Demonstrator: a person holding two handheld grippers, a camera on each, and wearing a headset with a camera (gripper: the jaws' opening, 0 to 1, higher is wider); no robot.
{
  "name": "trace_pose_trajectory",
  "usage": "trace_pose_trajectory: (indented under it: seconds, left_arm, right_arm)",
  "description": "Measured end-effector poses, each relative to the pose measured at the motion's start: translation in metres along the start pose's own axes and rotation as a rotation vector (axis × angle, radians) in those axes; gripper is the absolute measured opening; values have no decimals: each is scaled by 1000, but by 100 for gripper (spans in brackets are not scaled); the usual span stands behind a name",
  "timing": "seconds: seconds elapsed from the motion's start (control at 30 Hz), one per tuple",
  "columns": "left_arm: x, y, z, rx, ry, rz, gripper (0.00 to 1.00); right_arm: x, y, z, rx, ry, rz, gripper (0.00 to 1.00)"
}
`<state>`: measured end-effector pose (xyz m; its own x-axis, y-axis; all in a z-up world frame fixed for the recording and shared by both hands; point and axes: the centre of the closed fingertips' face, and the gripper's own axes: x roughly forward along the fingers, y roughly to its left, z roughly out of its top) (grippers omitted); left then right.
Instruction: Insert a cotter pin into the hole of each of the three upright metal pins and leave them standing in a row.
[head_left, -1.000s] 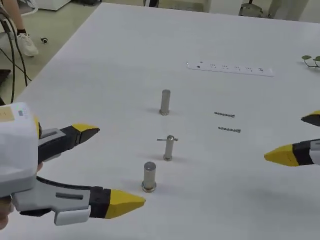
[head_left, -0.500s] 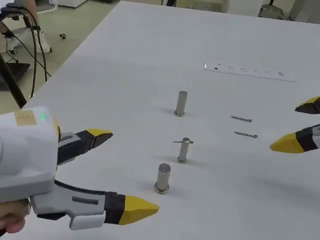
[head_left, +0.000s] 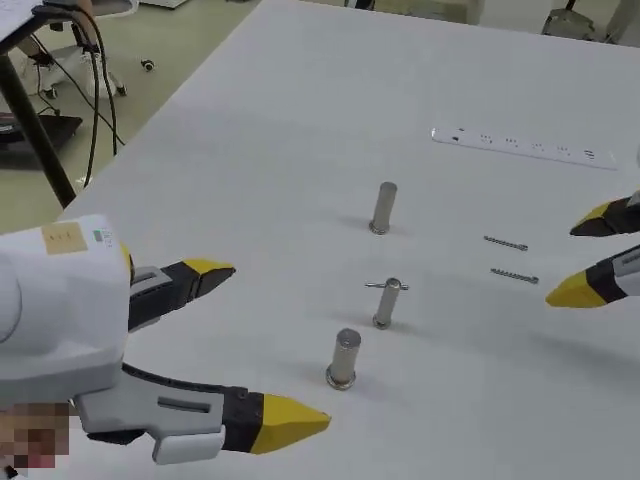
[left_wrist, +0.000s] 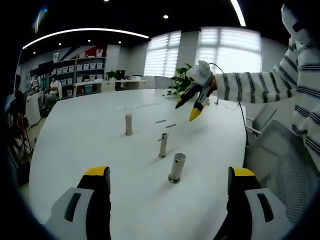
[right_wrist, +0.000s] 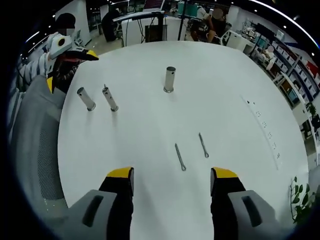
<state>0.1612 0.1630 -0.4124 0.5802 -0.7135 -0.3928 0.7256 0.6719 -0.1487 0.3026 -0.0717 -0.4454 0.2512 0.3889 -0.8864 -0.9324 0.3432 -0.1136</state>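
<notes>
middle pin (head_left: 385, 303): we see it standing upright near the centre of the white worktop (head_left: 260, 150), second in a row of three.
fitted cotter pin (head_left: 385, 286): it sits crosswise through the top of the middle pin, its ends sticking out toward 3 and 9 o'clock in the head view.
far pin (head_left: 384, 208): upright, at 12 o'clock from the middle pin, apart from it.
near pin (head_left: 345, 358): upright, at about 7 o'clock from the middle pin, closest to us.
loose cotter pins (head_left: 505, 243): two lie flat side by side at about 2 o'clock from the middle pin, well apart from the row.
right gripper (head_left: 565, 262): it hovers at 3 o'clock, just past the loose cotter pins; we read its fingers as spread wide and empty.
left gripper (head_left: 272, 346): low at 8 o'clock from the near pin, its yellow-tipped fingers (left_wrist: 97, 175) wide apart, gripping nothing.
power strip (head_left: 523, 147): flat on the worktop at 1 o'clock, beyond everything else.
</notes>
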Motion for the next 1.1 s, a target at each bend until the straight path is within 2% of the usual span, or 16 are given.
trace_pose_trajectory:
  seconds: [0.03,0.17,0.3,0.5,0.63,0.9,1.1]
  left_arm:
    - [0,0,0,-1,2,-1,97]
    - [0,0,0,-3,5,-4,97]
    - [1,-2,5,-30,-23,-12,97]
    - [1,-3,1,-31,2,-17,97]
    - [1,-4,1,-64,-5,-17,97]
    - [1,0,0,-45,-9,2,97]
    - [1,5,0,-38,-26,24,94]
  right_arm:
    - [4,0,-3,-4,18,13,58]
    - [13,-3,-2,-8,19,35,52]
    - [21,-8,1,-16,26,47,52]
    - [34,-18,3,-18,24,59,48]
    - [40,-18,2,-19,33,67,44]
    - [50,-18,-8,-7,60,98,34]
    - [52,-19,-14,-32,95,85,25]
